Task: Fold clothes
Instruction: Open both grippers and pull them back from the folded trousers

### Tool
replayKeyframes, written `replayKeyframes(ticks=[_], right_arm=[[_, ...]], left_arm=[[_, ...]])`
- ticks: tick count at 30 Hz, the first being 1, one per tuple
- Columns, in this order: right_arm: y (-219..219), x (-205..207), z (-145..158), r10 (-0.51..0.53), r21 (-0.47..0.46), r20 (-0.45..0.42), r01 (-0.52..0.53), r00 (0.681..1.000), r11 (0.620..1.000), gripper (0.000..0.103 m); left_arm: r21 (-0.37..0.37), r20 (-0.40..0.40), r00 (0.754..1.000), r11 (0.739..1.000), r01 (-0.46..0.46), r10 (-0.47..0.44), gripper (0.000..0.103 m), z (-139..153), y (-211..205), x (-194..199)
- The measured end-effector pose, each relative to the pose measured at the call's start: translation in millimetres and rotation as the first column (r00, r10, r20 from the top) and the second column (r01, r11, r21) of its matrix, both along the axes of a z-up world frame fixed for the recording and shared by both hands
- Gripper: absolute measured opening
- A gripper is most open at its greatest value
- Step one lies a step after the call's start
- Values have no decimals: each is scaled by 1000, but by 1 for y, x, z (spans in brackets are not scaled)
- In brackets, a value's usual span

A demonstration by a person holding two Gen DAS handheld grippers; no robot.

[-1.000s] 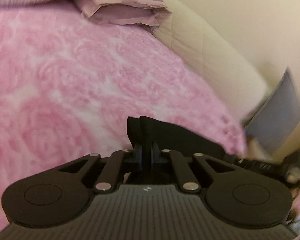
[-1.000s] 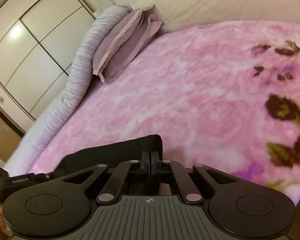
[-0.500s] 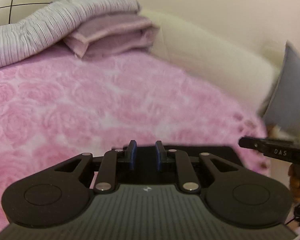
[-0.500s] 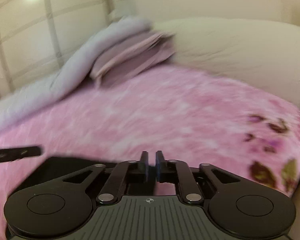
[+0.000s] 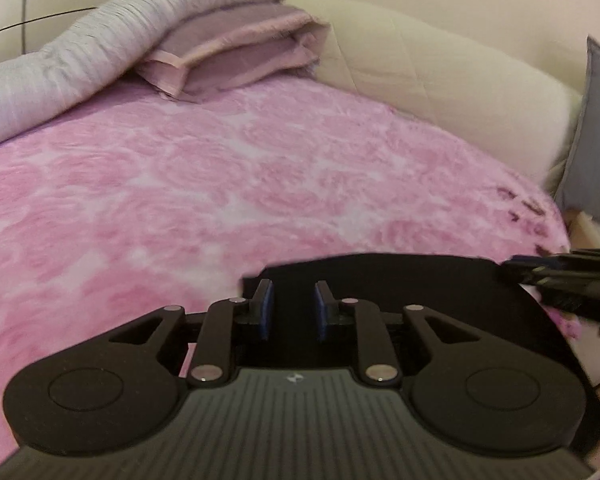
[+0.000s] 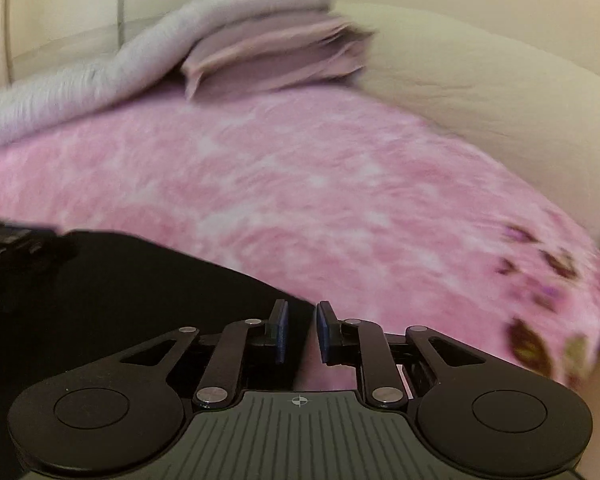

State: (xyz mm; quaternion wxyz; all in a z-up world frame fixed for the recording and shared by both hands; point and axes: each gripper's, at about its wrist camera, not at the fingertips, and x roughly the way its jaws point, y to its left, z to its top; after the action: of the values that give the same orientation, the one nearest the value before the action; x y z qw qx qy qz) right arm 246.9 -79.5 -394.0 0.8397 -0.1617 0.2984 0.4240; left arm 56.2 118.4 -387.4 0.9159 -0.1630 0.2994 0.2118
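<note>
A black garment (image 5: 384,280) lies flat on the pink rose-patterned blanket (image 5: 220,184). My left gripper (image 5: 293,300) hovers over the garment's near left edge, jaws opening; black cloth shows through the gap and the blue pads press on nothing. In the right wrist view the same garment (image 6: 120,288) spreads to the left, and my right gripper (image 6: 301,320) sits at its right corner, jaws opening, with only pink blanket (image 6: 340,200) between them. The right gripper's tip (image 5: 560,276) shows at the left view's right edge. The left gripper's tip (image 6: 16,244) shows at the right view's left edge.
At the far end of the bed a folded mauve cover (image 5: 240,52) lies under a rolled grey striped duvet (image 5: 80,52). A cream padded headboard (image 5: 440,80) runs along the right side, with a grey cushion (image 5: 596,140) beside it. Wardrobe doors (image 6: 60,12) stand behind.
Both grippers were shut on corners of the black garment and have let go, jaws now apart. Both have rolled level and drawn back a little; the garment now lies flat.
</note>
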Motion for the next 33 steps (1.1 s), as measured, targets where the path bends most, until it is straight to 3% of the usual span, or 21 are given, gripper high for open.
replayKeyframes(ticks=[4,7,9,12,15,18,21,23,27,33], right_arm=[[-66,-27,29,-37,132,-84,48,996,990,19],[-102,-62,37,-27,178,-112,47,993,983,20],[-110,-88,33,-7,175,-113,26,994,984,20],[-104,-110,9,-6,85,-141,18,990,996,21],[-96,-119,-12,-33,21,-132,36,991,999,21],[-98,-124,6,-91,3,-159,93,983,996,22],[-114,-139,21,-125,24,-176,131,976,991,32],[-123,-151,25,-133,18,-205,140,970,990,59],[-139,-181,21,-138,-8,-242,140,960,990,63],[-151,-208,31,-161,-43,-194,155,968,987,64]], left_arm=[[-36,39,998,998,-49,50,17,18,-26,-61],[-53,67,996,997,-62,65,17,23,-57,-94],[-74,70,995,995,-65,70,17,15,-73,-103],[-133,-53,996,987,-84,78,18,-20,-85,-92],[-121,-63,988,982,-145,138,18,-21,-93,-93],[-94,-96,981,979,-179,170,17,-5,-106,-100],[-72,-129,969,972,-222,212,28,5,-126,-114],[-56,-151,959,967,-250,239,33,12,-139,-123],[-48,-196,951,966,-253,240,41,10,-173,-145],[12,-221,945,969,-245,241,45,23,-205,-168]])
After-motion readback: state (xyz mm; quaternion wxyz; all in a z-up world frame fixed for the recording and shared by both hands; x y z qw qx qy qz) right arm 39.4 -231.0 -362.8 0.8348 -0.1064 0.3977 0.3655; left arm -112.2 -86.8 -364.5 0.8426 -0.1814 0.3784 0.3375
